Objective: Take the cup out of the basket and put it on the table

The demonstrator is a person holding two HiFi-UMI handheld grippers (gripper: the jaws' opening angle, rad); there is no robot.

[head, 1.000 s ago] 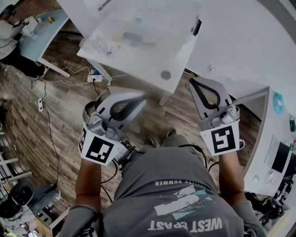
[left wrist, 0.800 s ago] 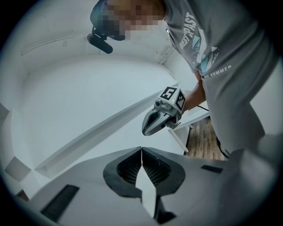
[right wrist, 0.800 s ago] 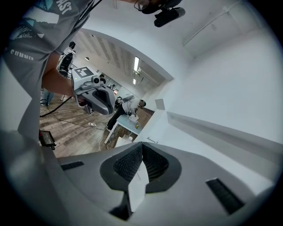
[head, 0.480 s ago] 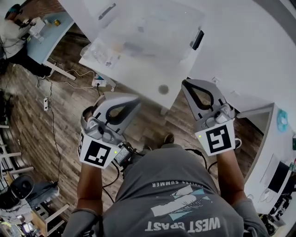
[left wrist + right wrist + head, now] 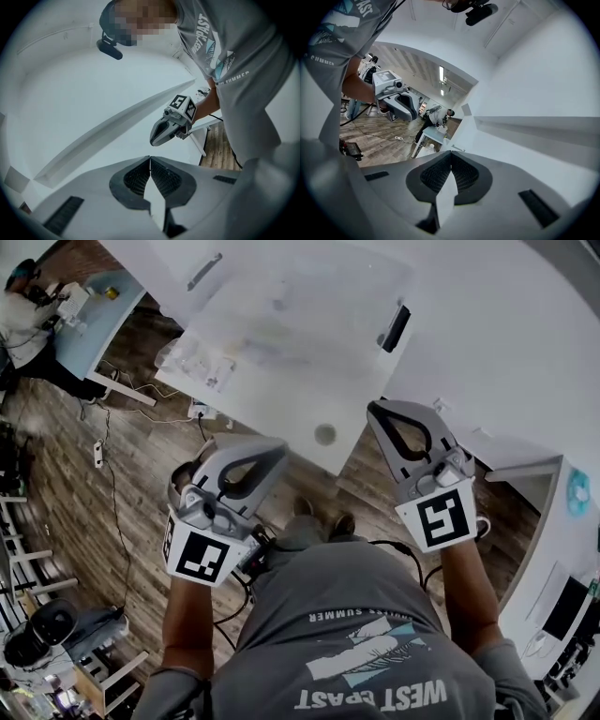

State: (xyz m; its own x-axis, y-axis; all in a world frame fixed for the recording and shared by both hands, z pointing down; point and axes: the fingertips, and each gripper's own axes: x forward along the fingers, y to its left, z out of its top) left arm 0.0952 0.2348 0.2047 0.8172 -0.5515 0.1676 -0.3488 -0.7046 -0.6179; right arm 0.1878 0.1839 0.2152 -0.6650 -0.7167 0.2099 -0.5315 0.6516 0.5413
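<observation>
White surface (image 5: 281,395) ahead, translucent basket (image 5: 309,296) on it; cup not distinguishable through its blurred walls; left tool (image 5: 278,448) and right tool (image 5: 375,411) both pinched fully together, nothing between jaws; both held over wooden floor (image 5: 141,484), just short of surface's near edge, apart from basket.

Seemingly clear basket (image 5: 309,306) (blurred) on table (image 5: 281,407)
</observation>
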